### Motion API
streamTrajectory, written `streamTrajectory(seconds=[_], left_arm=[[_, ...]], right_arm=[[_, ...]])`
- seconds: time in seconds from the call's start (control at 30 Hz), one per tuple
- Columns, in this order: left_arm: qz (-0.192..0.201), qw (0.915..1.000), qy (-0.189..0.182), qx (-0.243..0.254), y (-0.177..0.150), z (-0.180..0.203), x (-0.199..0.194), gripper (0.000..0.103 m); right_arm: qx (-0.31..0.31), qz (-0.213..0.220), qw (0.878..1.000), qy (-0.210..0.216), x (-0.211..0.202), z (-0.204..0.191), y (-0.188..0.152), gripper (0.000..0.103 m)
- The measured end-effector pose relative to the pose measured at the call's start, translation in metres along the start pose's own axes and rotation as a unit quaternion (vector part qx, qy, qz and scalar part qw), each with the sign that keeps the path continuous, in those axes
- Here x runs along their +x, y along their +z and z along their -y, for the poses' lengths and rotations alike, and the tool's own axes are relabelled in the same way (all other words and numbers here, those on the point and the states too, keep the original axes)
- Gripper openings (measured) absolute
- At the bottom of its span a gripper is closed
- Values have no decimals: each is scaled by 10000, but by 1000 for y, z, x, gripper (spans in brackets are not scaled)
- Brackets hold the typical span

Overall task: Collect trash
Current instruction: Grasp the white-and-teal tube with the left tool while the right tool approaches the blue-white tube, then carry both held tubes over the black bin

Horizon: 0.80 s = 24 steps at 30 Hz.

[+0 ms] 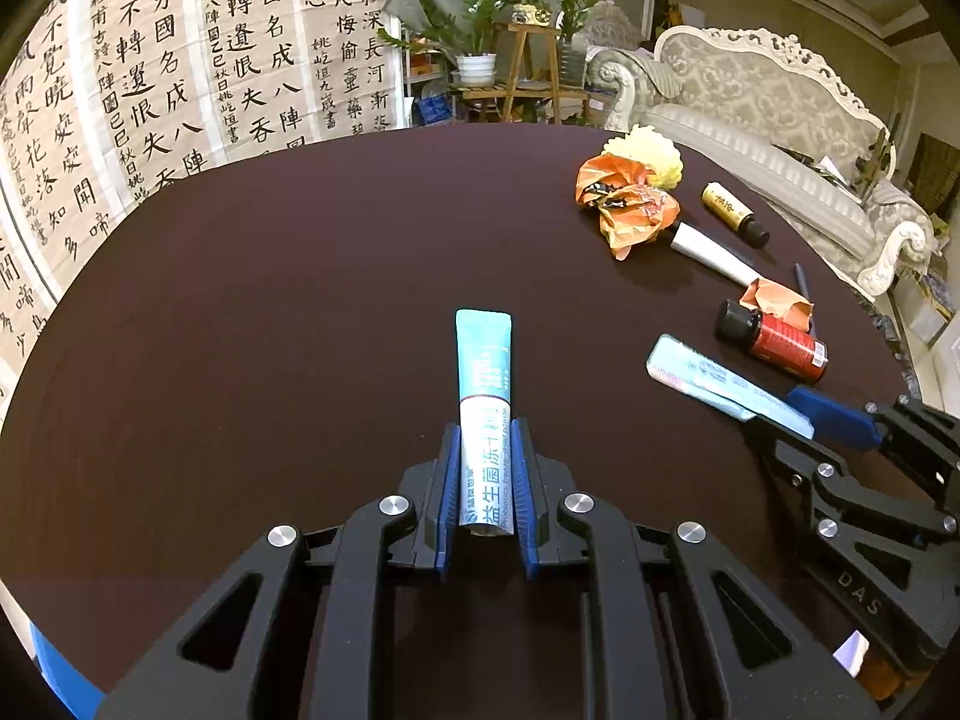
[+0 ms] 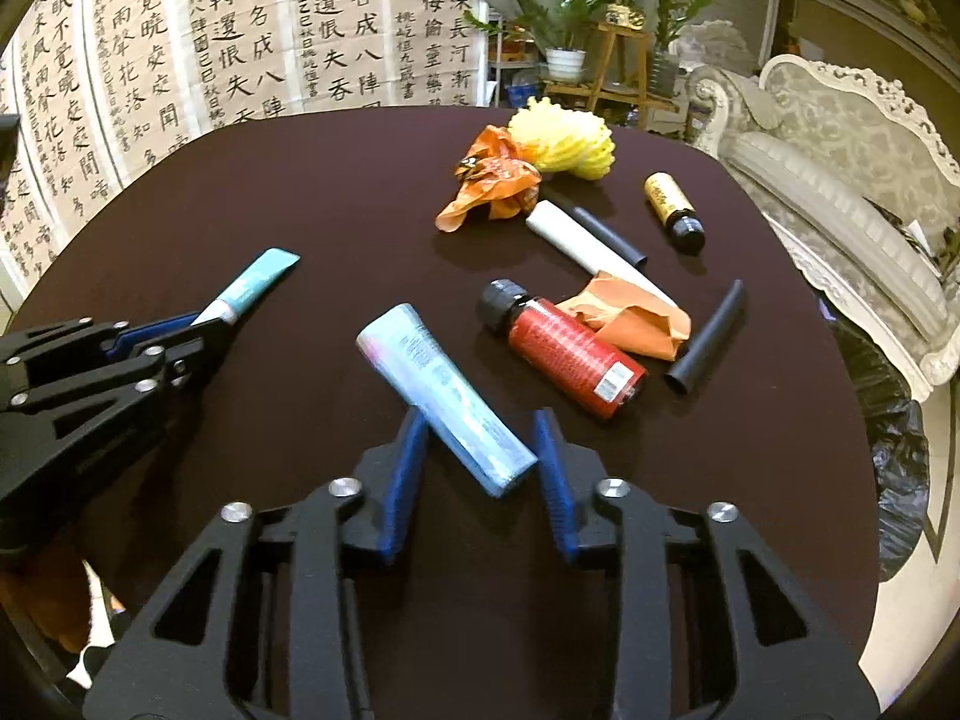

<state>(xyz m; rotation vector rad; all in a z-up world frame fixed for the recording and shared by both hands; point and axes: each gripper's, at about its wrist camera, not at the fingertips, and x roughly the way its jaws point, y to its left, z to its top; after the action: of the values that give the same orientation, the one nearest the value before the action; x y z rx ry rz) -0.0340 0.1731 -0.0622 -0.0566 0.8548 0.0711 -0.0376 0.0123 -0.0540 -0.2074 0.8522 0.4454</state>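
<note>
Teal sachet [image 1: 485,414] "益生菌冻干粉", L gripper [image 1: 485,450] clamped

The left wrist view looked forward along its own fingers [image 1: 449,480], low and close over the dark table [image 1: 270,330], facing the calligraphy wall [image 1: 150,72] and the sofa [image 1: 750,120]. The right wrist view sat just beside it on the right, equally near the table [image 2: 300,192], facing the same way. Both shared the far table edge, the red bottle [image 1: 780,343] [image 2: 564,354], the orange wrapper [image 1: 630,210] [image 2: 489,183], and each caught the other's fingers [image 2: 156,330] [image 1: 834,417].
</note>
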Motion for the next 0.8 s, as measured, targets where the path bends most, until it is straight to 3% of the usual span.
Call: streamTrajectory(seconds=[0.13,0.2,0.27,0.47,0.5,0.67,0.8], left_arm=[[18,10000,7,-20,0,-1,-1,17],[40,10000,21,-38,1,-2,-3,17],[68,10000,62,-34,1,-4,-4,17],[80,9998,141,-69,1,-9,-3,17],[76,9998,144,-77,1,-10,-3,17],[76,9998,134,-88,0,-11,-3,17],[99,9998,78,-121,-1,-10,-4,16]], right_arm=[[26,-25,9998,189,-4,-1,-2,26],[82,94,9998,149,-8,1,-1,30],[101,176,9997,110,-10,2,1,42],[-111,99,9997,180,4,-6,9,43],[-166,68,9997,194,7,-9,9,42],[-321,51,9993,191,7,-17,7,18],[-239,79,9994,227,3,-16,6,14]])
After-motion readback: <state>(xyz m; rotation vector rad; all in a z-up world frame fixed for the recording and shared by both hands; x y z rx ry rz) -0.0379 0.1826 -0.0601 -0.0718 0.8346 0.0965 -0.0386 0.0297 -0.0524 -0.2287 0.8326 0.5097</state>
